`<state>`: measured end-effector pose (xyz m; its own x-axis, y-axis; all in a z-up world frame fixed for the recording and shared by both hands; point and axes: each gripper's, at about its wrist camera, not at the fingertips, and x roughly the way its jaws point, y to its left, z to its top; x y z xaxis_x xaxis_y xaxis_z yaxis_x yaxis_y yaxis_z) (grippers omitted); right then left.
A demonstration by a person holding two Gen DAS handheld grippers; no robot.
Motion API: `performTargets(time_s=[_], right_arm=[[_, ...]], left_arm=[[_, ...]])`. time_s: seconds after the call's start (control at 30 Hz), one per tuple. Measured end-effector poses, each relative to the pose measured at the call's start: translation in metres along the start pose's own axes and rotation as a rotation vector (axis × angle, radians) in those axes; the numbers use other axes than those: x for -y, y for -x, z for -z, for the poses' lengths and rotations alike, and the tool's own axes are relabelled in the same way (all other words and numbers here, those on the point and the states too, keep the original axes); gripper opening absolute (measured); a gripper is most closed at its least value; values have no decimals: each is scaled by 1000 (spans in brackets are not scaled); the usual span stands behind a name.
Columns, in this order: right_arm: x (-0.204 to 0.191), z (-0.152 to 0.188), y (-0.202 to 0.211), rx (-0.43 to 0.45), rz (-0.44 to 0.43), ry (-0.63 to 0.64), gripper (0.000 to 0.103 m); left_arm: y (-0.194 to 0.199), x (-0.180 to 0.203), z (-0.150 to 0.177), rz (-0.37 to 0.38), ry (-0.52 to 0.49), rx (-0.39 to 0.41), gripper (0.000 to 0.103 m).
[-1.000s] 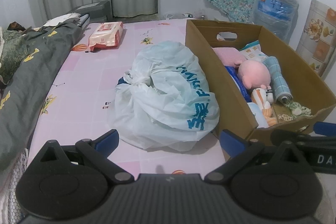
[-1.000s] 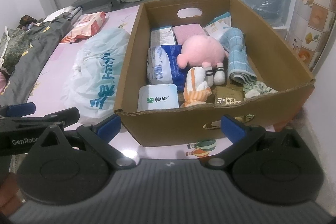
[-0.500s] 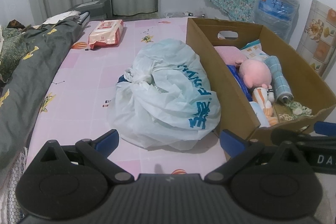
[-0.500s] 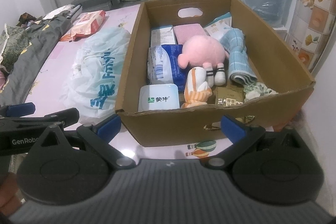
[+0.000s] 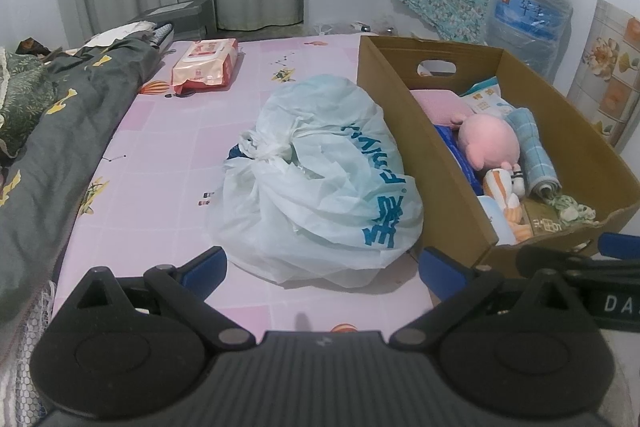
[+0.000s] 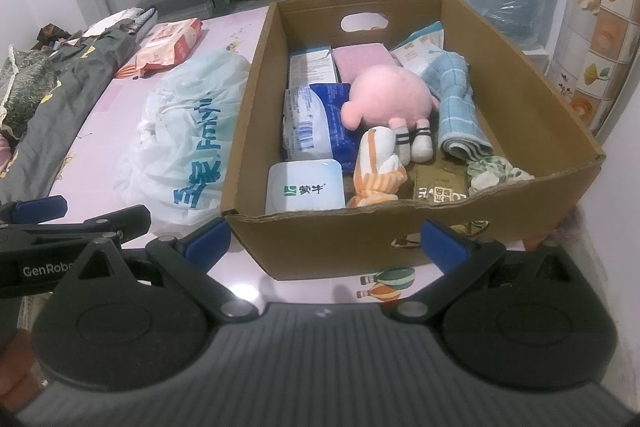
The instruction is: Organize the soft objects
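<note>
Plush toys and towel (image 6: 456,103) already lay in the cardboard box (image 6: 536,115); tied plastic bag (image 5: 320,179) remained on the bed (image 5: 168,163), both grippers' jaws spread, empty.

You have one cardboard box (image 6: 520,99) and one tied plastic bag (image 5: 320,179) on the bed. Inside the box you can count one pink plush toy (image 6: 390,97), one rolled blue towel (image 6: 456,107), one pink sponge (image 6: 362,55), one striped orange cloth (image 6: 376,171), and perhaps five packets, partly hidden. One wipes pack (image 5: 206,65) lies apart.
</note>
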<state>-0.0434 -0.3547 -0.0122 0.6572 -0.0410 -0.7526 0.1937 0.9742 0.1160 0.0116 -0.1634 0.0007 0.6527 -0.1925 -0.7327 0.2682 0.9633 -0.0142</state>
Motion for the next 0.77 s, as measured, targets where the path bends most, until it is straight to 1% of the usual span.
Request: performTargets(time_s=[0.77], right_arm=[[0, -1, -2, -8, -1, -3, 102]], left_arm=[[0, 0, -2, -5, 2, -3, 102]])
